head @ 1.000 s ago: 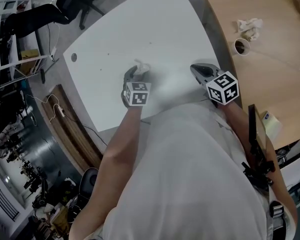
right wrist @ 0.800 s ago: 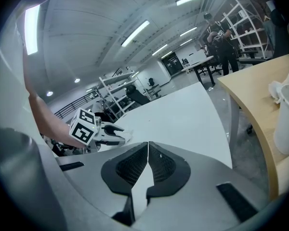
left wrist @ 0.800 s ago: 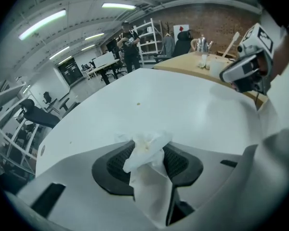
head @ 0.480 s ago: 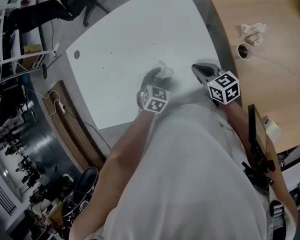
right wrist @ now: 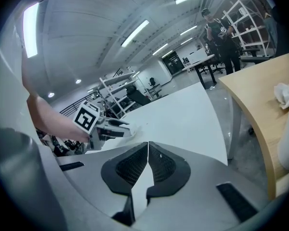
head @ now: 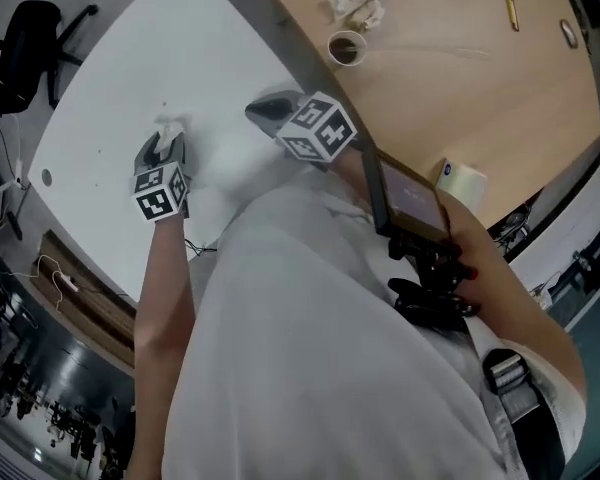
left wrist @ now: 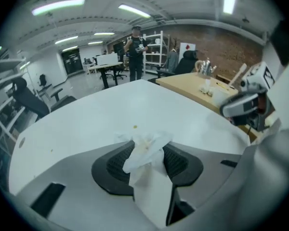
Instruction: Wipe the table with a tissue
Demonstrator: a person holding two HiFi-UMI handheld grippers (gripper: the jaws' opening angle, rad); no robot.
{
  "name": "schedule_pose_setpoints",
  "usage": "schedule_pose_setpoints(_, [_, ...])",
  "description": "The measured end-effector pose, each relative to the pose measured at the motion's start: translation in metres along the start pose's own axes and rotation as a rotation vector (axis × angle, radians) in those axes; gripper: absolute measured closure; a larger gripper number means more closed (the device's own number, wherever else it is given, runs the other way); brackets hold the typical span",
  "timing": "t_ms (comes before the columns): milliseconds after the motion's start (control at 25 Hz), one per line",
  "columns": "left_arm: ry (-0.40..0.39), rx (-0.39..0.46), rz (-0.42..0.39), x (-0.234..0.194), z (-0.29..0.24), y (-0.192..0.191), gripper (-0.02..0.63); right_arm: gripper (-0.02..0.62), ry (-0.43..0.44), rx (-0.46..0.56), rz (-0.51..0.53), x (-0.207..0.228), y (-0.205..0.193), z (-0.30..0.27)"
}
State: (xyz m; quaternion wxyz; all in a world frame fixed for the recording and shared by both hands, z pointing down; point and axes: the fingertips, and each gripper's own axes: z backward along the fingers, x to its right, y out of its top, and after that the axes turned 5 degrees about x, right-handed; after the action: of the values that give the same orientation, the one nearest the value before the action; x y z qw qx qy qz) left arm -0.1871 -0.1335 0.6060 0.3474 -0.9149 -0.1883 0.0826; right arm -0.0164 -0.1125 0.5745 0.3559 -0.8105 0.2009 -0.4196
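Left gripper [left wrist: 147,154] pinches the tissue [left wrist: 145,148] mid-bunch. It looks soft, flimsy and tearable. Right gripper [right wrist: 148,153] jaws are together, empty.

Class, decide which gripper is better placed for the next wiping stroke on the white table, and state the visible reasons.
Left. The left gripper is shut on the tissue over the white table. The right gripper has its fingers together with nothing between them.

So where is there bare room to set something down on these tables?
White table: bare beyond the left gripper and its tissue. Wooden table: open between paper cup, pen and tape roll. Crowded by the cup and crumpled wad, and around the right gripper.
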Motion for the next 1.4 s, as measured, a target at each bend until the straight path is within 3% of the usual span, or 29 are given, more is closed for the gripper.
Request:
schedule_pose_setpoints(80, [0.015,-0.005,0.080,-0.008,-0.013,0.008,0.448,0.578,0.003,0.000,-0.007,0.010,-0.002,0.001])
schedule_pose_setpoints(200, [0.017,-0.008,0.121,-0.015,-0.031,0.014,0.448,0.578,0.016,0.006,-0.014,0.020,-0.006,0.001])
schedule_pose_setpoints(360, [0.013,-0.022,0.126,-0.025,-0.040,0.024,0.448,0.578,-0.014,0.006,-0.035,0.022,-0.005,0.015])
schedule_pose_setpoints(680, [0.080,-0.069,0.095,-0.062,-0.046,0.033,0.448,0.578,-0.044,0.014,-0.068,0.023,-0.006,0.021])
schedule_pose_setpoints(840, [0.120,-0.106,0.018,-0.056,-0.051,0.032,0.448,0.578,-0.059,0.018,-0.067,0.031,-0.007,0.028])
schedule_pose_setpoints(1000, [0.130,-0.142,-0.119,-0.048,-0.050,0.034,0.448,0.578,-0.063,0.021,-0.064,0.035,-0.005,0.028])
schedule_pose_setpoints(1280, [0.043,-0.157,-0.393,0.000,-0.057,0.041,0.448,0.578,-0.046,0.011,-0.054,0.029,-0.007,0.026])
schedule_pose_setpoints(1400, [0.038,-0.149,-0.365,0.017,-0.058,0.038,0.449,0.578,-0.040,0.004,-0.053,0.027,-0.011,0.026])
